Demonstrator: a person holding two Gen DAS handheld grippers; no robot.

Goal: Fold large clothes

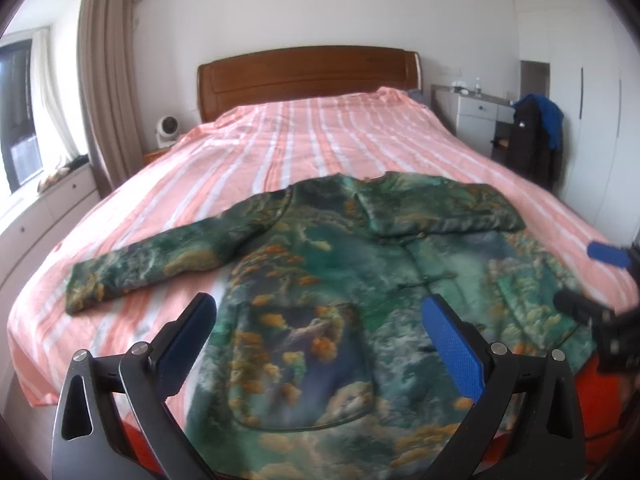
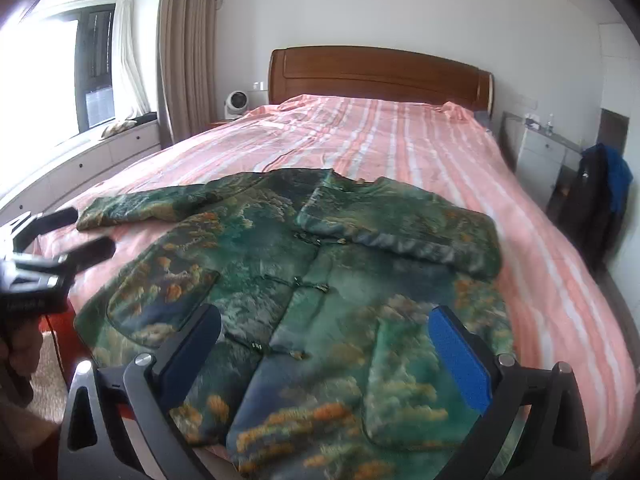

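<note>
Green landscape-print jacket (image 2: 304,280) lies flat, front up, one sleeve folded across its chest.

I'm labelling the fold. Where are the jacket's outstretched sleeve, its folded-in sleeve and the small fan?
outstretched sleeve (image 1: 132,264), left wrist view, mid-sleeve.
folded-in sleeve (image 2: 400,224), right wrist view, middle of the sleeve lying across the chest.
small fan (image 1: 167,127), left wrist view, round front grille.
</note>
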